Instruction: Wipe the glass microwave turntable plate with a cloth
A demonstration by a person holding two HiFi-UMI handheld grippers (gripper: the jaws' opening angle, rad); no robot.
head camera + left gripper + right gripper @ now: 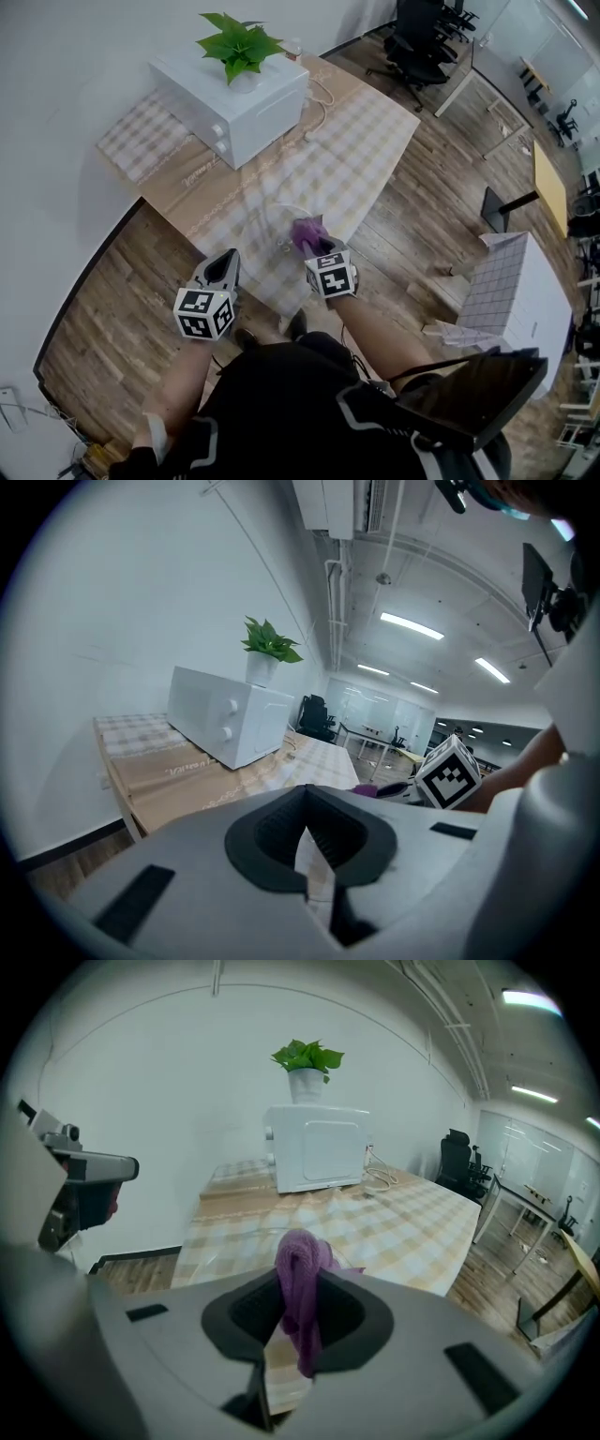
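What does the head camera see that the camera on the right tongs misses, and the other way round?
Only the head view shows the person's lap and the square-marked cubes on the left tongs and right tongs. Only the right gripper view shows ceiling lights and, close up, the jaws pinching the purple cloth. Both show the white microwave, the potted plant, the checked tablecloth and that cloth.
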